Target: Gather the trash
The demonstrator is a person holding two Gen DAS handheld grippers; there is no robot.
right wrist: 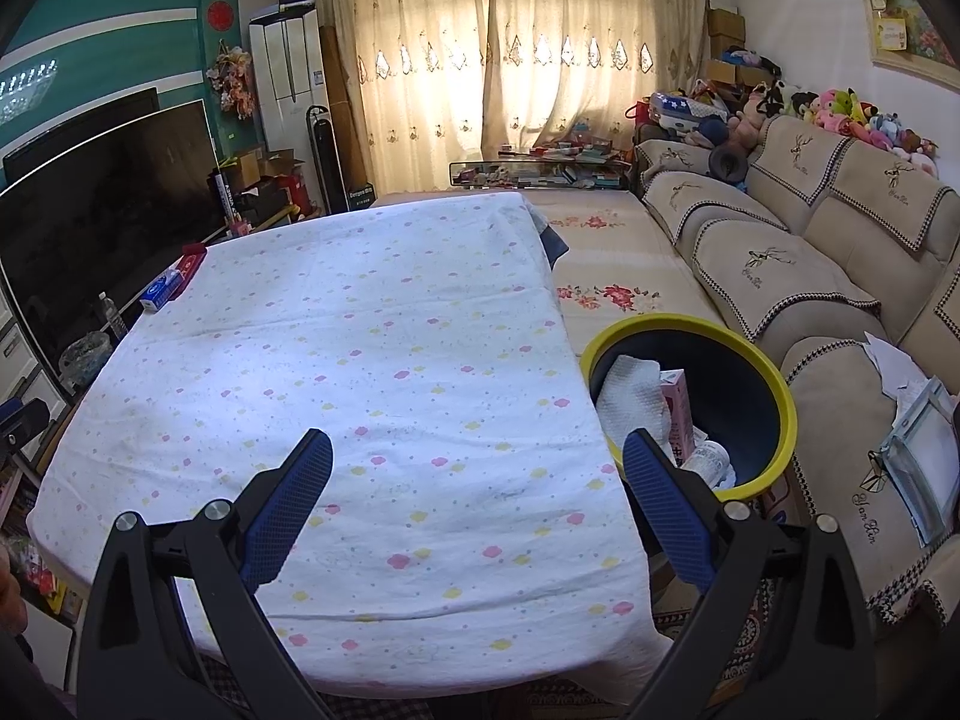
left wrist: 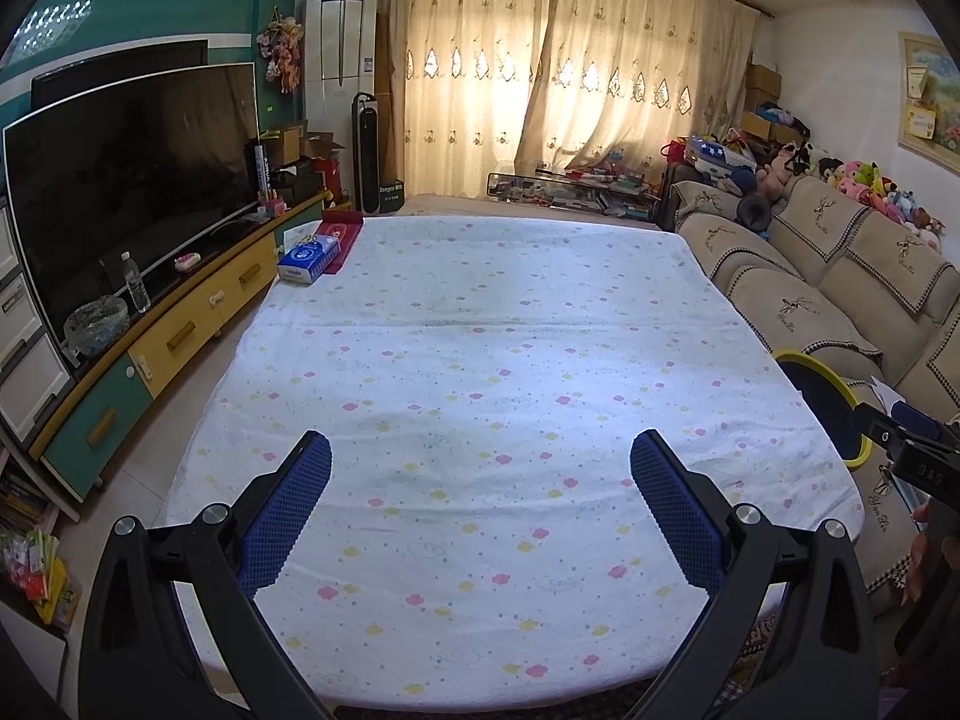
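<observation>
We saw one table [left wrist: 480, 360] under a white spotted cloth, its long axis running away from us toward the curtains. One yellow-rimmed bin [right wrist: 774, 384] stood upright, mouth up, just beside the table's right edge, between table and sofa [right wrist: 840, 276]. Inside it lay three pieces of trash: one white paper towel [right wrist: 630, 402], one pink carton [right wrist: 678, 414] standing on end, and one white bottle [right wrist: 711, 459] lying tilted. One blue tissue box [left wrist: 309, 258] lay at the far left corner. Our left gripper [left wrist: 480, 468] and right gripper [right wrist: 477, 468] each hung wide apart, holding nothing.
</observation>
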